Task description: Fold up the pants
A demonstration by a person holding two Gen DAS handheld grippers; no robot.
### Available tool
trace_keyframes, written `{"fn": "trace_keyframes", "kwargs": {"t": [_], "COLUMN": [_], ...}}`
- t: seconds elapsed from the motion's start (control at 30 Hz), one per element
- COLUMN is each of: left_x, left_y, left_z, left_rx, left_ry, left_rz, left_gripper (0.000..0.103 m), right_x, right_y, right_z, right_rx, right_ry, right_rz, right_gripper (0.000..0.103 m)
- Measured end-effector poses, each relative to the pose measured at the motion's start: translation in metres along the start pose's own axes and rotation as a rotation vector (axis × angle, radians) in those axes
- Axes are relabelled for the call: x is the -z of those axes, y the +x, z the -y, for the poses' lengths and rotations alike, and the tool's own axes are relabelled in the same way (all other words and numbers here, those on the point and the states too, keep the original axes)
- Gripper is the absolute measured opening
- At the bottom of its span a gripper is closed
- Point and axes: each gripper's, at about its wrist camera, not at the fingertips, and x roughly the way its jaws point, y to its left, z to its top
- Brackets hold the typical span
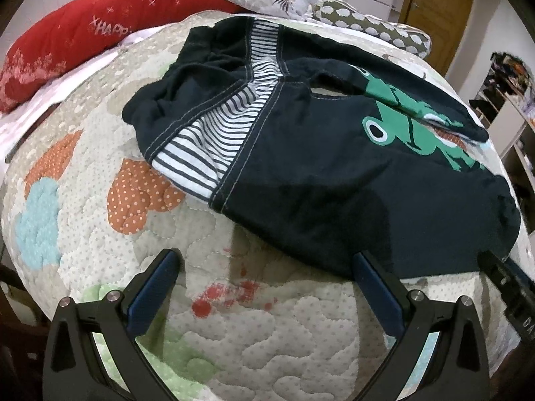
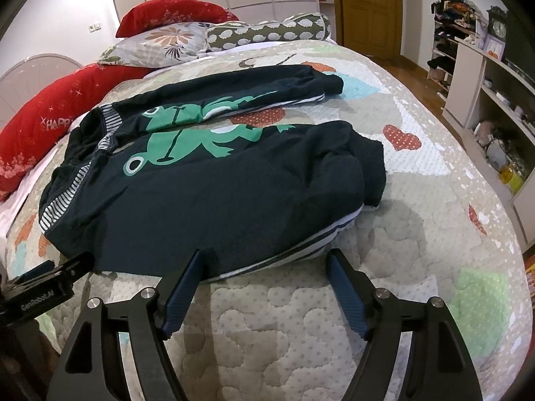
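Dark navy pants with a green frog print and a striped waistband lie spread on the quilted bed, waist to the left, both legs running right. They also show in the left wrist view. My left gripper is open and empty, just short of the near edge of the waist end. My right gripper is open and empty, at the near edge of the closer leg. The left gripper also shows at the left edge of the right wrist view.
Red pillows, a floral pillow and a spotted bolster lie at the head of the bed. A shelf unit stands to the right, a wooden door beyond.
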Motion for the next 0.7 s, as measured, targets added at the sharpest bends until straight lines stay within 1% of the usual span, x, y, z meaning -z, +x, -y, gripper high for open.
{"fn": "trace_keyframes", "kwargs": {"t": [0.17,0.3,0.4,0.5,0.57,0.63,0.7], "left_x": [-0.003,-0.004,-0.001,0.004,0.005,0.004,0.003], "left_y": [-0.001,-0.002,-0.003,-0.006,-0.007,-0.01,-0.021], "left_z": [0.002,0.003,0.007,0.013,0.011,0.005,-0.002], "left_rx": [-0.002,-0.009,-0.025,-0.049,-0.035,-0.007,0.004], "left_ry": [-0.012,-0.015,0.021,0.072,0.083,0.071,0.036], "left_rz": [-0.017,-0.016,0.006,0.033,0.013,-0.029,-0.024], "left_gripper": [0.103,0.103,0.103,0.103,0.103,0.103,0.103], "right_x": [0.0,-0.001,0.001,0.005,0.006,0.006,0.004], "right_y": [-0.001,0.002,0.005,0.01,0.012,0.013,0.014], "right_z": [0.005,0.006,0.0,-0.01,-0.015,-0.013,-0.01], "right_rx": [-0.036,-0.075,-0.077,-0.05,-0.024,-0.032,-0.049], "right_ry": [0.017,0.018,-0.01,-0.072,-0.098,-0.085,-0.077], "right_rz": [-0.015,-0.034,-0.034,-0.028,-0.026,-0.026,-0.031], "right_gripper": [0.083,0.091,0.097,0.102,0.103,0.103,0.103]}}
